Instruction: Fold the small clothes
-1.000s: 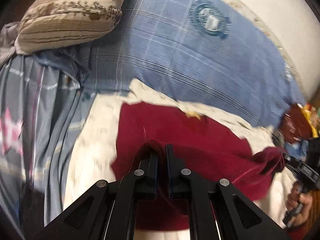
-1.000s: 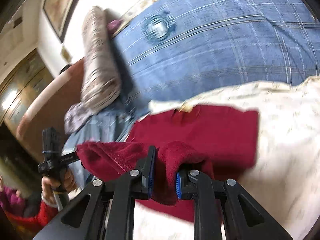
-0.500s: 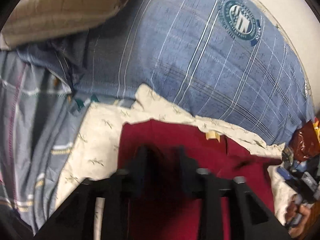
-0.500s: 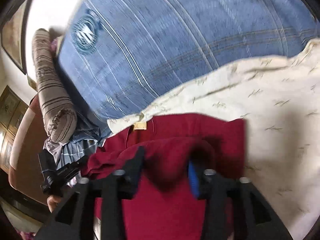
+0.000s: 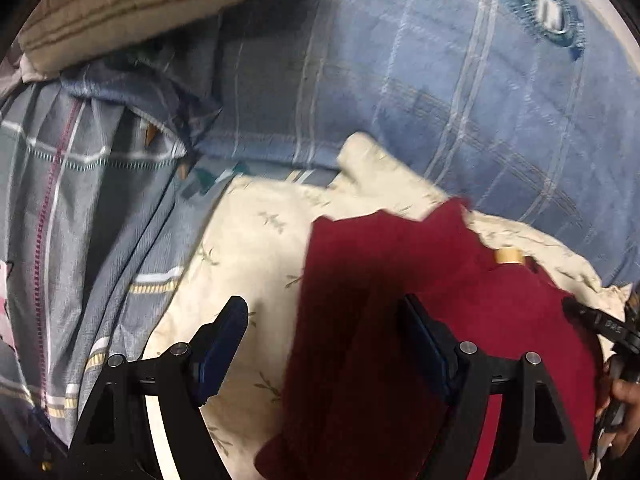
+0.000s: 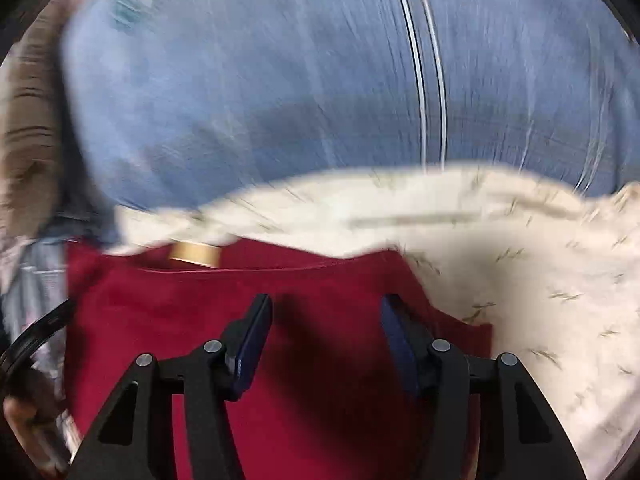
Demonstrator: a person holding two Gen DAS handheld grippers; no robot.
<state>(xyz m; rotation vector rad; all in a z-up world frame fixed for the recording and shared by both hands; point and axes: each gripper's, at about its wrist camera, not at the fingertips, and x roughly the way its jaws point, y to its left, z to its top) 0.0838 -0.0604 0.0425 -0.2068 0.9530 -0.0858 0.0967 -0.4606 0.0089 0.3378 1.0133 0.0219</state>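
A dark red garment (image 5: 400, 320) with a tan neck label (image 5: 508, 257) lies flat on a cream leaf-print sheet (image 5: 248, 248). My left gripper (image 5: 324, 320) hovers over the garment's left edge, its jaws wide and still opening, with only flat cloth beneath them and nothing pinched. The right wrist view is blurred; there the same red garment (image 6: 320, 360) and label (image 6: 195, 253) show. My right gripper (image 6: 326, 320) stands over the cloth, its jaws apart and closing slightly, the pads clear of the fabric.
A blue plaid blanket (image 5: 460, 100) rises behind the sheet. A striped pillow (image 5: 132, 4) sits at upper left, with grey plaid cloth (image 5: 72, 220) below it. The right-hand tool and a hand (image 5: 620, 392) show at the right edge.
Both grippers were shut on a raised fold of the red garment. They came down and forward, let go and spread their jaws. The garment now lies flat.
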